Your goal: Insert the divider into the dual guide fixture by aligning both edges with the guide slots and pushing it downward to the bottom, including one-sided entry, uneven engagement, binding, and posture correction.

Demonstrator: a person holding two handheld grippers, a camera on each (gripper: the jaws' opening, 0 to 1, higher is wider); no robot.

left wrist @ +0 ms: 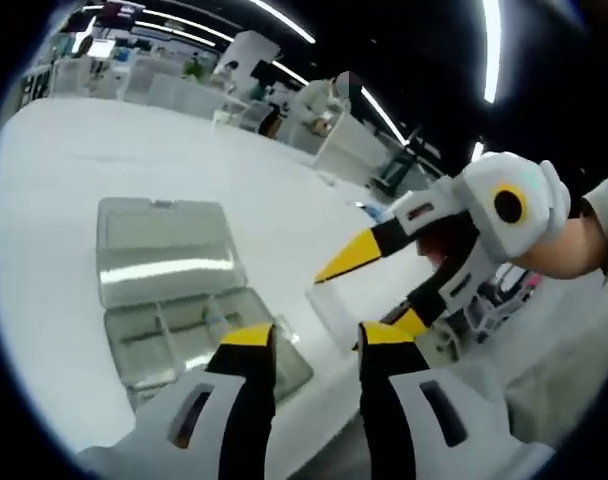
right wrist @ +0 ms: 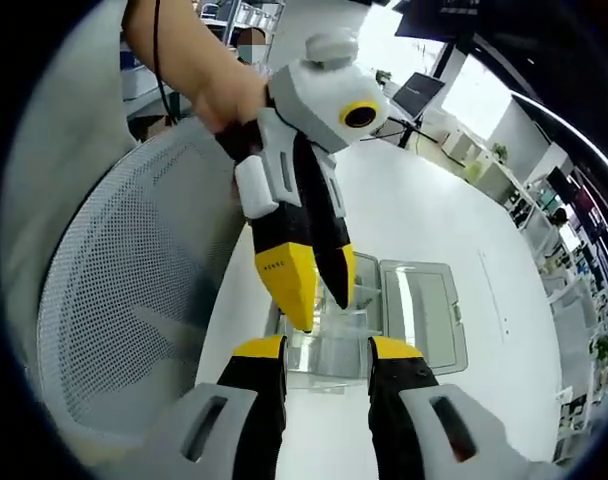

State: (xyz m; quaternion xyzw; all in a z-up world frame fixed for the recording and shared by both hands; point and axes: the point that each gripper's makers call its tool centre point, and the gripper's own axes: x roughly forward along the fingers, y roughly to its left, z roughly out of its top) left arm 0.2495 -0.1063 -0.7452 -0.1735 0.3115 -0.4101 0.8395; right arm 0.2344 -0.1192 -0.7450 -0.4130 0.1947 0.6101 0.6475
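Clear plastic compartment box [left wrist: 174, 300] sits on the white table [left wrist: 104, 170], lid flipped open and lying flat on the far side of the compartmented base in the left gripper view. In the right gripper view the same box [right wrist: 414, 310] lies past the grippers, lid toward the right of the frame.

Left gripper [left wrist: 316, 335] rises from the bottom of its own view, yellow-tipped black jaws apart with a clear gap between them, nothing gripped. It hangs above the near right corner of the box base. In the right gripper view the left gripper [right wrist: 319, 290] comes in from above, held by a hand [right wrist: 224, 95], jaws pointing down at the box; they look slightly apart there. Small dark lettering sits on its yellow pad, too blurred to read.

Right gripper [right wrist: 326, 350] shows at the bottom of its view, jaws apart, nothing between them. In the left gripper view it [left wrist: 379, 290] enters from the right, jaws spread wide, upper tip pointing toward the box, lower tip near a thin clear divider [left wrist: 334, 315] standing just right of the box base. Whether that tip touches the divider cannot be told.

Mesh chair back [right wrist: 134, 300] fills the side left of the box in the right gripper view. No readable labels on the box.
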